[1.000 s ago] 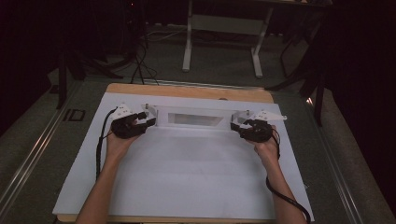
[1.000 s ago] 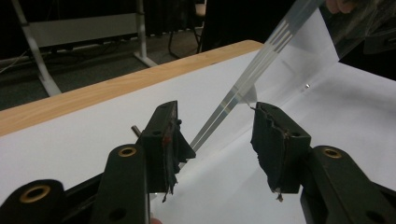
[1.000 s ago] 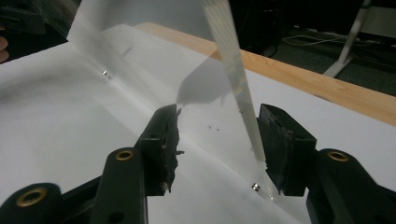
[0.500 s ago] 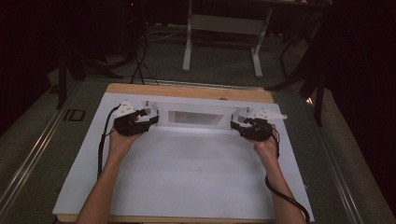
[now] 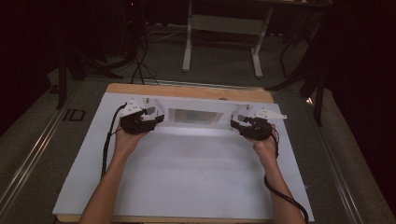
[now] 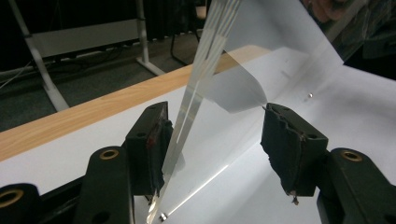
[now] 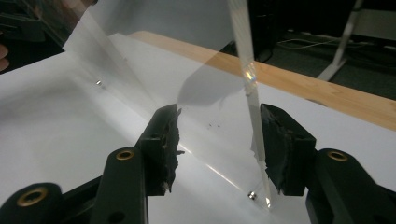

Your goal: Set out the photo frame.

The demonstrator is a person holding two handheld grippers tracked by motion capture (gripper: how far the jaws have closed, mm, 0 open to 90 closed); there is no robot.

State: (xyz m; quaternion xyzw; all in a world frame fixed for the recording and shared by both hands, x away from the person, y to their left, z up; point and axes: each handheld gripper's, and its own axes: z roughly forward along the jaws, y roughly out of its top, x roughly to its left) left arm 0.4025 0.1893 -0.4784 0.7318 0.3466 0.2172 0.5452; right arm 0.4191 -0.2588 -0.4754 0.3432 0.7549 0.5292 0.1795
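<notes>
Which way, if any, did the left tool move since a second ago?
No: the left tool keeps the same gap below the wooden table edge. Its jaws have just been opening, with the clear panel between them.

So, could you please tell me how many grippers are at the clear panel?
2: the left gripper at the clear panel's left end, the right gripper at its right end, both with jaws open.

Clear plastic panel (image 5: pixel 195 116), rectangular, standing on its long edge, far part of white table sheet (image 5: pixel 187 177)
</notes>
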